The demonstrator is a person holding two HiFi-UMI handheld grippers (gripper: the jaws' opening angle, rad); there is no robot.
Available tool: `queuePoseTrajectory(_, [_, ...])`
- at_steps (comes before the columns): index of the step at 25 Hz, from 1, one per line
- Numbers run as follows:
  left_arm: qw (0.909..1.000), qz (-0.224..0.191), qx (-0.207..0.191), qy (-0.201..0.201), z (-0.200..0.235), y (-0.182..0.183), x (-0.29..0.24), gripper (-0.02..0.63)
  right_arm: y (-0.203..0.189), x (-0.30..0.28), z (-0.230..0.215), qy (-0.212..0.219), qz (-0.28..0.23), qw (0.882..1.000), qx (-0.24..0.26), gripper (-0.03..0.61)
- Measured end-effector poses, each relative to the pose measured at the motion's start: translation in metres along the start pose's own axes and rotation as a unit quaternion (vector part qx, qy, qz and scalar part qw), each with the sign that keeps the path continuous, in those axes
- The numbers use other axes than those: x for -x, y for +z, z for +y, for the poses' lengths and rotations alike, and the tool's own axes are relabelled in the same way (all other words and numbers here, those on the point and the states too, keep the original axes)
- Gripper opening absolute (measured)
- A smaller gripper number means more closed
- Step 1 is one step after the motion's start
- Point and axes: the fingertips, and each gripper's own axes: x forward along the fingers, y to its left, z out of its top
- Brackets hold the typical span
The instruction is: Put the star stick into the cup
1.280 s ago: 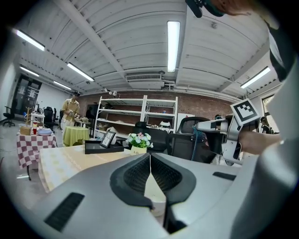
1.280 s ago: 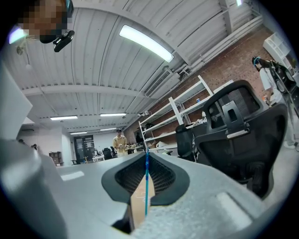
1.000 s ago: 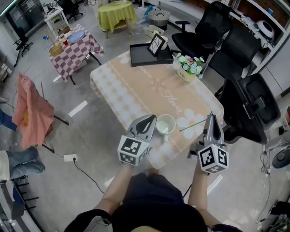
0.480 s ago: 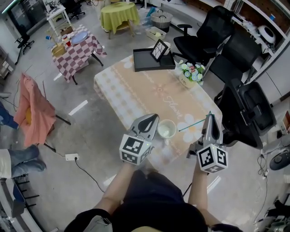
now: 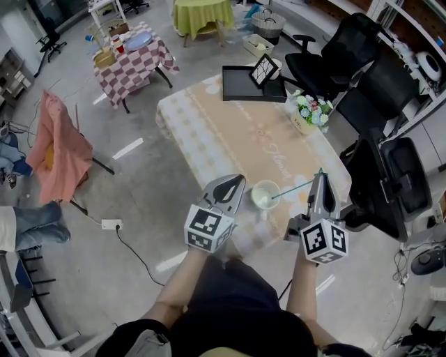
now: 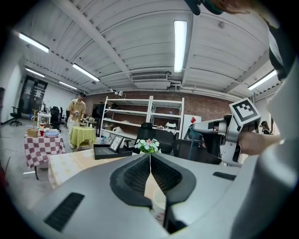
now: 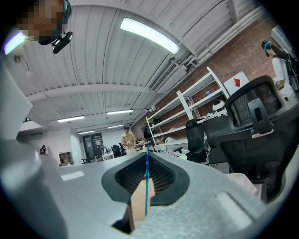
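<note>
Concrete floor, grey and scuffed, surrounds one desk (image 5: 230, 132) draped in a beige flower-print cloth. At the desk's far end are one black rectangular tray (image 5: 240, 85), one framed picture (image 5: 265, 69) at its right corner, and one pot of pale flowers (image 5: 310, 111). Three black office chairs (image 5: 334, 45) crowd the right side. Further back stand a checked-cloth table (image 5: 132, 59) and a round green-draped one (image 5: 202, 12). An orange cloth (image 5: 59, 143) hangs over a chair at left.

One white round cup (image 5: 265, 194) stands near the desk's near edge, between the two tools. The left hand-held gripper (image 5: 237, 183) sits just beside the cup, jaws together, nothing in them. The right hand-held gripper (image 5: 320, 180) is clamped on the star stick (image 5: 294, 188), a thin teal rod. The stick slants left, its far end over the cup's mouth. The star itself is too small to make out.
</note>
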Motion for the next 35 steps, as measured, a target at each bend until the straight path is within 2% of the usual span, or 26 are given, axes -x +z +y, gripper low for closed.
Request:
queuePoseTrajectory(8, [0.9998,0.0,0.005,0.019,0.014,-0.01,0.009,0.012,-0.024,-0.014,0.011,0.014,0.009,1.0,-0.005,0.017])
queuePoseTrajectory(22, [0.9997,0.003,0.004,0.025,0.018,-0.045,-0.001,0.012,-0.061,-0.02,0.016,0.042,0.005,0.999,-0.009,0.017])
queuePoseTrajectory(35, [0.9993,0.02,0.013,0.028,0.018,-0.069,-0.007,0.012,-0.082,-0.023,0.003,0.021,-0.009,0.999,-0.03,0.017])
